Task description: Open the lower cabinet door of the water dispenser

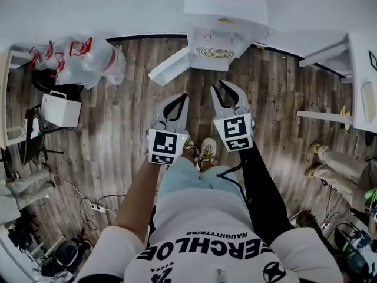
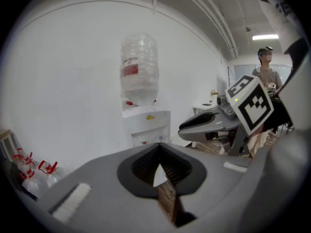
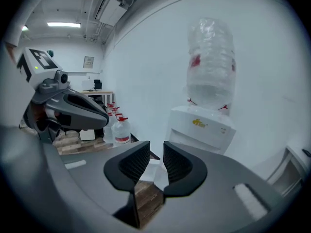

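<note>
At the far left of the head view, a clear bag of empty jugs [image 1: 88, 61] with red handles lies on the wooden floor [image 1: 118, 158] against the wall, with a white box [image 1: 60, 109] just in front of it.

Further right, the lower cabinet door [image 1: 169, 66] stands swung out from the base of the water dispenser [image 1: 227, 22], angling out to the left over the floor. The dispenser stands against the white wall and carries a large clear bottle [image 2: 139, 69] on top.

The left hand-held gripper [image 1: 179, 102] is held above the floor in front of the dispenser, well apart from the door. Its jaws are pressed together at the tips, with nothing between them. Just beside it, the right hand-held gripper [image 1: 219, 87] points at the dispenser's front. Its jaws are spread a little and the narrow gap between the pads is empty. Neither tool touches the dispenser.

At the far right, a white worktop [image 1: 360, 63] stands by the wall.
</note>
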Available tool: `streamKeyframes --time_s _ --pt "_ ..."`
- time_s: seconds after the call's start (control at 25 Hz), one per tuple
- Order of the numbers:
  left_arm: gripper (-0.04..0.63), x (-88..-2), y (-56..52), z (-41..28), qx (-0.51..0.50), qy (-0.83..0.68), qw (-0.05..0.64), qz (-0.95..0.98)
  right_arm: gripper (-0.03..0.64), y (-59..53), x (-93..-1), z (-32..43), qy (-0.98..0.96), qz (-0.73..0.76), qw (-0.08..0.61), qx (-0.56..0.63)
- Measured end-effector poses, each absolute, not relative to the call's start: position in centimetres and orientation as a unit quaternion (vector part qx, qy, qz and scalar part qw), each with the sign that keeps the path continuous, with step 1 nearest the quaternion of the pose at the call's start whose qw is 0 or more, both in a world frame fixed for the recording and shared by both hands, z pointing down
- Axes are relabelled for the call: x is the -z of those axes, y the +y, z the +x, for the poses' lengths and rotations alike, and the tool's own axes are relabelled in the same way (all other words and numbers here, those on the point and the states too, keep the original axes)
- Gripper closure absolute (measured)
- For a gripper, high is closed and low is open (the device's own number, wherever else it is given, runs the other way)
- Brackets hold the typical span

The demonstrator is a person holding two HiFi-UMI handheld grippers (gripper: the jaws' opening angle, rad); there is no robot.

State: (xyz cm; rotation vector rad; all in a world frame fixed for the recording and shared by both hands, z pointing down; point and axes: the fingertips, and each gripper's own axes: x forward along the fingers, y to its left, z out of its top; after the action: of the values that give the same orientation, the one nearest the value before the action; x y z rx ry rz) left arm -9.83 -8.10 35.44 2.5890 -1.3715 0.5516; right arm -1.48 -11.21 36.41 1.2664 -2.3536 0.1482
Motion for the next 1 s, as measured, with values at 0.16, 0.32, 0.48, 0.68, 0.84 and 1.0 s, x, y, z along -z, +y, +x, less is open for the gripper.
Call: streamKeyframes --time_s 0.16,0.32,0.48,0.68,0.84,1.0 --pt "0.541 -32.6 -6.8 -10.1 -0.181 -0.470 0.069 0.861 0.549 -9.1 -33.8 0.5 -0.856 0.466 0.223 -0.035" --pt "0.541 -30.0 -5.3 -10.3 -0.177 -0.482 0.048 0.857 0.551 -6.7 -31.7 2.3 -0.855 0.477 0.202 -0.034" --pt "0.541 -28.0 -3.5 -10.4 -0.167 -0.496 0.037 0.851 0.551 -4.5 -29.4 3.0 -0.854 0.488 0.180 -0.021" --pt "0.541 -25.7 -2.6 -11.0 -0.155 -0.506 0.029 0.848 0.551 -3.2 -25.9 3.0 -0.858 0.488 0.160 0.003" --pt "0.541 -23.8 -2.2 -12.3 -0.144 -0.512 0.017 0.847 0.551 -1.9 -24.1 3.0 -0.855 0.494 0.155 0.017" --pt "0.541 -22.2 -2.2 -13.9 -0.141 -0.510 0.000 0.849 0.551 -0.9 -22.8 2.7 -0.846 0.509 0.152 0.026"
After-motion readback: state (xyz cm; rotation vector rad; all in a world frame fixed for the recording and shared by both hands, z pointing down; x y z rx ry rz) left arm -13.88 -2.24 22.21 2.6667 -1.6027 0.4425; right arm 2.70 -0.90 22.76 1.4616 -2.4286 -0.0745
